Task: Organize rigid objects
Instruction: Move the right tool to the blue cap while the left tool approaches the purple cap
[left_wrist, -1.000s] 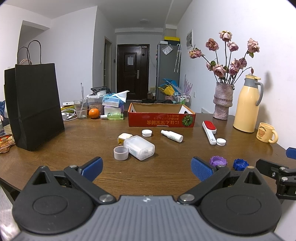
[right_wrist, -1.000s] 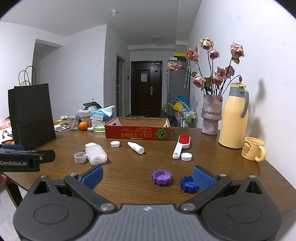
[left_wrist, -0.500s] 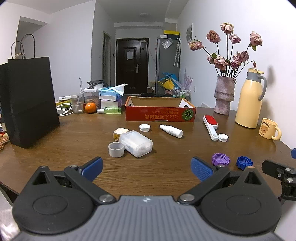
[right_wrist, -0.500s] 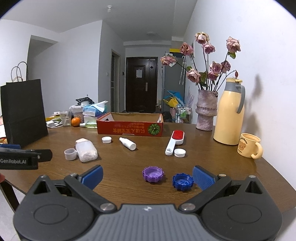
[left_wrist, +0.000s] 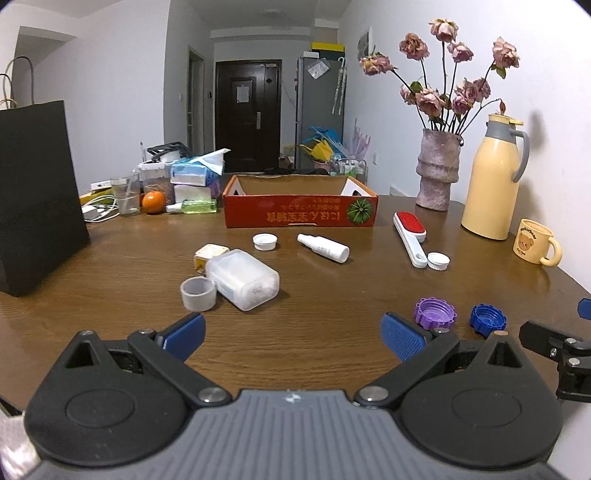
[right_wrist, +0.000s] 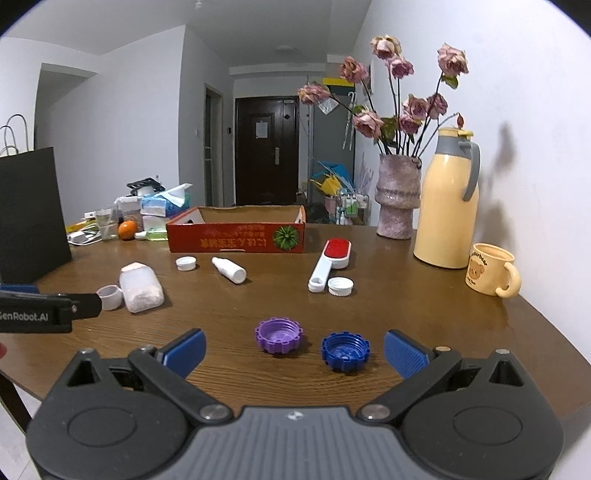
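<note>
We hold both tools low at the near edge of the wooden table (right_wrist: 480, 325), each with its 2 blue pads spread wide and nothing between them, which suits a start where nothing is picked yet. The right gripper (right_wrist: 293, 349) is framed on the purple cap (right_wrist: 278, 335) and the blue cap (right_wrist: 345, 350), which lie just beside each other, open side up, nearest to it; we judge 1 of these the likely first pick because it needs the shortest reach. The left gripper (left_wrist: 293, 334) faces the frosted plastic container (left_wrist: 243, 278), lying on its side with a small white ring-shaped cup (left_wrist: 198, 293) touching it and a yellow-and-white item (left_wrist: 208, 253) tucked behind. Farther back lie a white spray bottle (left_wrist: 323, 248) on its side, a white cap (left_wrist: 265, 242), and a red-and-white lint brush (left_wrist: 410, 236) with another white cap (left_wrist: 438, 261) at its handle end. The red cardboard box (left_wrist: 301, 218) stands open beyond them, centred and within reach of both hands, probably the place meant to gather these loose pieces.
</note>
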